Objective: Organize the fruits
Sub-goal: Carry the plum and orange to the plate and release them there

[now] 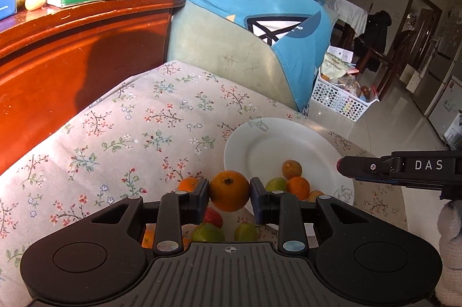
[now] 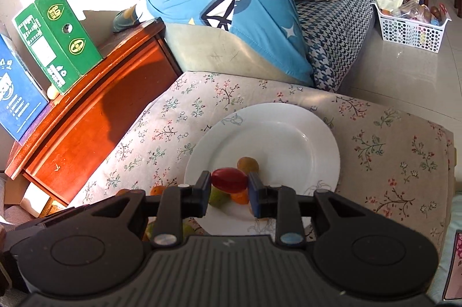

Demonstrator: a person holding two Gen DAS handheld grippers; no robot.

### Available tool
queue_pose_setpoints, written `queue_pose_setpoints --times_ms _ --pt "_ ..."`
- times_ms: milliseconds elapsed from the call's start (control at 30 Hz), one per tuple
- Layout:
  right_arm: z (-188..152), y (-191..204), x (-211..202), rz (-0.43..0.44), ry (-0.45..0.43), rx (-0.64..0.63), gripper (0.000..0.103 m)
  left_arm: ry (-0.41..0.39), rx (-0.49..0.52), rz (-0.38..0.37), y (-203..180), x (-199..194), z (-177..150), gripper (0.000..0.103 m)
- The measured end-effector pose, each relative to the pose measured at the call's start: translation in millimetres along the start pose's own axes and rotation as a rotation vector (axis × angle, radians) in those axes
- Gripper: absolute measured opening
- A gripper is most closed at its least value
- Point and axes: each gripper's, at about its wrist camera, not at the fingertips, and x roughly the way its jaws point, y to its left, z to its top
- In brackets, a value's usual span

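The left gripper [image 1: 229, 193] clamps an orange [image 1: 229, 190] at lower centre, above the floral cloth [image 1: 130, 128], just left of the white plate [image 1: 277, 139]. The right gripper [image 2: 229, 187] pinches a red fruit [image 2: 229, 180] over the plate's near rim, where three fruits lie; its far half is bare.

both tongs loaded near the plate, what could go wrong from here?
1. The left tongs pinch the round orange only at its sides; it may roll out.
2. Fruit already crowds the plate's near edge; dropping the red fruit from the right tongs there could knock pieces off.
3. Both tongs converge and may collide.
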Motion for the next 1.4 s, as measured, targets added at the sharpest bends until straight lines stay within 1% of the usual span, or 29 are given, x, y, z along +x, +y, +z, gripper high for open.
queue_pose_setpoints --times_ms 200,333,533,633,767,933,1000,1067,1167,1400 --pt "5.4 -23.9 13.5 -0.014 0.048 0.092 0.028 0.02 0.022 -0.022 -8.8 26.6 9.6 0.028" --pt "5.9 -32.8 21.9 -0.025 0.072 0.116 0.028 0.035 0.035 -0.028 -14.7 44.7 13.9 0.028" --pt "5.5 -44.6 38.9 -0.051 0.121 0.2 0.028 0.071 0.046 -0.036 -21.4 67.6 14.8 0.028" --pt "6.1 -45.2 44.8 -0.06 0.127 0.209 0.028 0.08 0.048 -0.035 -22.8 74.5 15.9 0.028" --pt "7.0 -43.8 50.2 -0.068 0.129 0.216 0.031 0.09 0.044 -0.043 -23.1 82.0 18.2 0.028" --pt "11.4 -41.3 52.0 -0.073 0.111 0.208 0.032 0.072 0.046 -0.045 -26.3 81.0 24.3 0.03" --pt "13.6 -40.7 49.9 -0.068 0.098 0.207 0.032 0.06 0.049 -0.044 -28.0 77.2 28.4 0.035" --pt "16.0 -40.5 47.4 -0.062 0.086 0.206 0.033 0.044 0.049 -0.031 -29.3 72.1 31.4 0.053" --pt "17.6 -37.6 44.2 -0.06 0.071 0.185 0.036 0.038 0.04 -0.028 -28.6 64.0 36.9 0.054" --pt "15.9 -31.4 35.7 -0.051 0.056 0.161 0.036 0.053 0.043 0.008 -24.5 45.0 38.2 0.056"
